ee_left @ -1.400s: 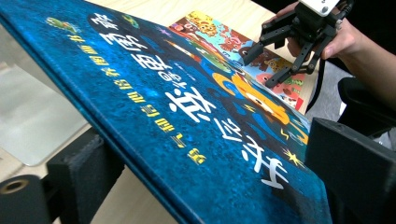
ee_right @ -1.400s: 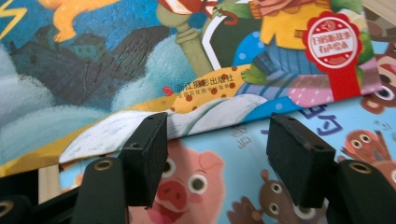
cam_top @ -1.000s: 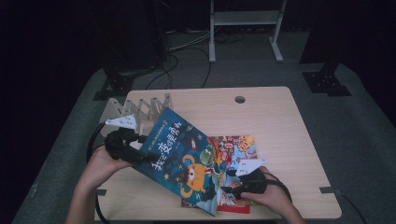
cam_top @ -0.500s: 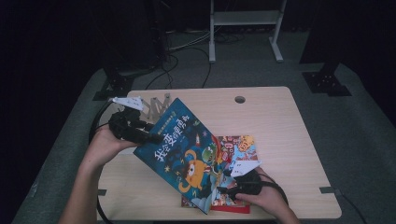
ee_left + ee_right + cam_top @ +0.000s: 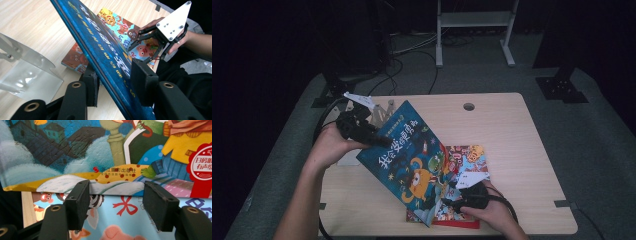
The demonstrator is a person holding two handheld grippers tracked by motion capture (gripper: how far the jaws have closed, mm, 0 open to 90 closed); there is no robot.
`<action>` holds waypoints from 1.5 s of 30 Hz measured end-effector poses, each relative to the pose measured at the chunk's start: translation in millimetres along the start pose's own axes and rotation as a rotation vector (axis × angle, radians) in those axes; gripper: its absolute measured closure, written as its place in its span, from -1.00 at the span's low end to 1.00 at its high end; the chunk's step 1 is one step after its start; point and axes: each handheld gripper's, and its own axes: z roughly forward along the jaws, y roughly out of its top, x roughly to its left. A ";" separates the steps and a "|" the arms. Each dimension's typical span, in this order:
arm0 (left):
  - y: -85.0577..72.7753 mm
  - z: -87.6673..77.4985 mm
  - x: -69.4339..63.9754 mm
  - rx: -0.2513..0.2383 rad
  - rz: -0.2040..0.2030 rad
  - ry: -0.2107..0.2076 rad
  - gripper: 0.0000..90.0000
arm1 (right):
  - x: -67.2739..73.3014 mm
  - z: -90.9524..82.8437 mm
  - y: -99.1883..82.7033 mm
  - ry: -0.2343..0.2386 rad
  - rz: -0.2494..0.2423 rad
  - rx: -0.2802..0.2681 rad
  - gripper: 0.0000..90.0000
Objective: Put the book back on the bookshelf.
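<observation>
Moved: large blue hardcover picture book (image 5: 409, 160) has been tipped up further since the earlier frames; its far edge has gone up and back toward the clear plastic book rack (image 5: 379, 112), while its near corner stays low by the right tool.
Left tool: left tool (image 5: 374, 140) straddles the book's upper left edge; its jaws have just been closing, and in the left gripper view the book (image 5: 105, 52) runs slantwise between the black pads (image 5: 143, 82), one pad against the cover and the other just behind the board, so it looks pinched.
Right tool: right tool (image 5: 452, 200) has its jaws drawn near together at the book's low near corner; in the right gripper view the cover edge (image 5: 110, 183) lies right at the pads (image 5: 77, 202), and I cannot tell for sure that they clamp it.
Meaning: book is judged lifted off the stack and held at both ends, probably on its way to stand in the rack.
Beneath: second bright cartoon picture book (image 5: 467, 160) lies flat on the worktop, part covered by the blue one.
Worktop: pale wooden worktop (image 5: 512, 130) with a round cable hole (image 5: 469, 106) near its far edge.
Room: dark, grey floor, cables trailing, a white metal frame (image 5: 474, 20) behind.
</observation>
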 end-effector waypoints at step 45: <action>80.0 -34.3 -33.3 0.198 0.136 0.076 0.83 | -41.5 -28.0 -21.9 -0.123 0.107 -0.039 -0.21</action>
